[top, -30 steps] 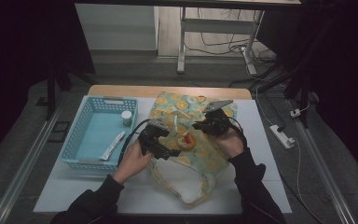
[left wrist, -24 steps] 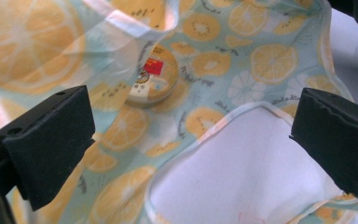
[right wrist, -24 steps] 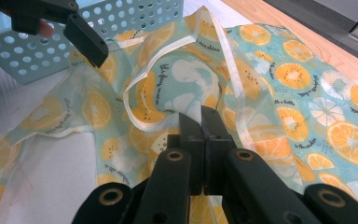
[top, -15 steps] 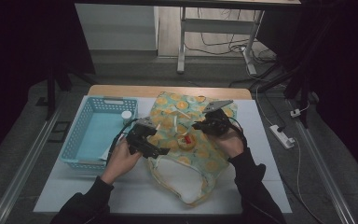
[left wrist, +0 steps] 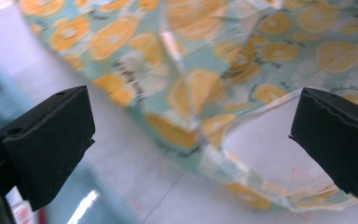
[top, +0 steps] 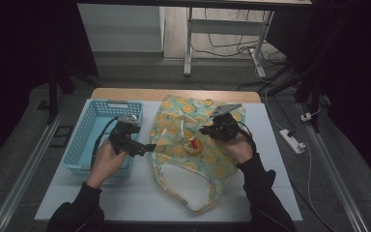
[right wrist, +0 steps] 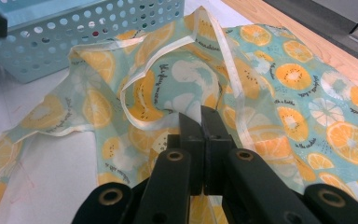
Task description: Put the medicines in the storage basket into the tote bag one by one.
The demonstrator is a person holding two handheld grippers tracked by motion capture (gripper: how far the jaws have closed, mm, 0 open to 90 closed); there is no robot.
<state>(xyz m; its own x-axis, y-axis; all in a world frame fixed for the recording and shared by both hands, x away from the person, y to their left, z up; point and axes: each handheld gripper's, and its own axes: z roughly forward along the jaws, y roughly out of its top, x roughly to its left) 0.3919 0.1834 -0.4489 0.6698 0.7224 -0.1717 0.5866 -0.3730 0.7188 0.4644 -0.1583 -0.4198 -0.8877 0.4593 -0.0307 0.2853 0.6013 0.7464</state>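
Thin printed cloth, perforated plastic, matt black jaws

The bag [right wrist: 279,88] at the right gripper [right wrist: 203,122] was thin, creased, slightly sheer cloth with an orange-slice print and pale smooth tape edging. Left of it, the basket [right wrist: 98,28] was light blue perforated plastic with a slight sheen. The left gripper [left wrist: 191,140] had matt black, rubbery-looking pads. The table top [top: 140,193] beneath was smooth matt white, with a bare wood strip beyond.
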